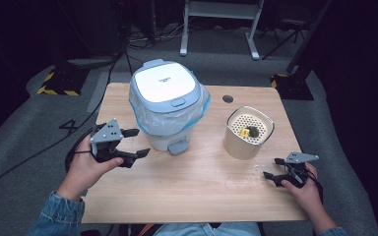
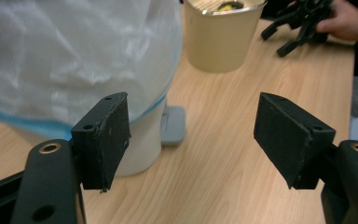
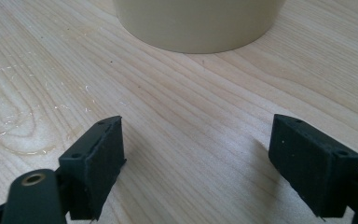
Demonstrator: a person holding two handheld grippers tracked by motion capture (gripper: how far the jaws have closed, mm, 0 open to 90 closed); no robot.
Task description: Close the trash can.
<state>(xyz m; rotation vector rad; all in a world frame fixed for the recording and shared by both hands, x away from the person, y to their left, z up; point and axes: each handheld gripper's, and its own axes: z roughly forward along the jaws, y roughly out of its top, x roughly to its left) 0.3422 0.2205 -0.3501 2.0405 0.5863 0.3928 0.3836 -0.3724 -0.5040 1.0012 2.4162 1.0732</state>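
A white and pale-blue pedal bin (image 1: 166, 93) with its lid down and a clear liner bag (image 2: 74, 56) stands at the back left of the wooden table (image 1: 192, 191). Its grey pedal (image 1: 177, 146) points toward the person. My left gripper (image 1: 139, 142) is open just left of the pedal, with nothing between its jaws (image 2: 193, 135). To the right stands a beige round container (image 1: 248, 132) with a perforated insert and a small yellow and dark scrap inside. My right gripper (image 1: 271, 167) rests open near the table's right front edge, aimed at the container's base (image 3: 196, 23), jaws empty (image 3: 196, 158).
A round cable hole (image 1: 228, 99) sits in the table behind the container. Beyond the table are a white desk frame (image 1: 221, 29), floor cables and a stand base with yellow-black tape (image 1: 59, 83). Bare wood lies between the bin, the container and the front edge.
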